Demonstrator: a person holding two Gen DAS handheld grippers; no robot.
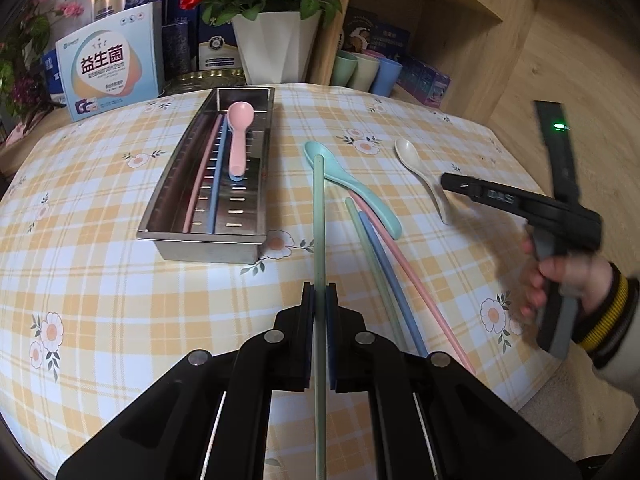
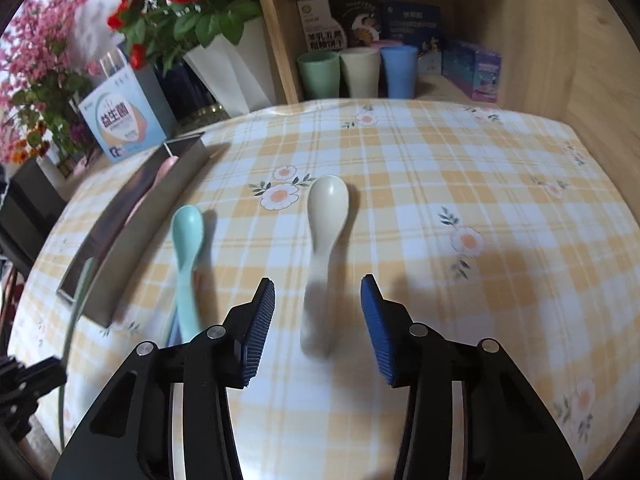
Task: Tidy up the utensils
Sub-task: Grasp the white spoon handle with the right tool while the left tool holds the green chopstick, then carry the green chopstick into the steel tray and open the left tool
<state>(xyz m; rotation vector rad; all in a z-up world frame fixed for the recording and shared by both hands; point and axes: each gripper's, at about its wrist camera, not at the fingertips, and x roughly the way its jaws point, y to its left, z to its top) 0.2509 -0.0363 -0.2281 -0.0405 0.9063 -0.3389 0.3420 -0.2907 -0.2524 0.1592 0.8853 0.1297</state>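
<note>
1. The left gripper (image 1: 320, 296) clamps a green chopstick (image 1: 319, 216) above the checked tablecloth (image 1: 120, 280).
2. The right gripper (image 2: 318, 316), jaws spread, straddles the cream spoon (image 2: 326, 220) handle.
3. Beyond, a steel tray (image 1: 168, 216) holds a pink spoon (image 1: 239, 132).

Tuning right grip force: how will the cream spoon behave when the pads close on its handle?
Likely rigid: the cream spoon keeps its moulded curve on the tablecloth. Probably light, looking like thin plastic. Its smooth handle may slip or pivot, though the right gripper, open around it, has ribbed pads that should help.
</note>
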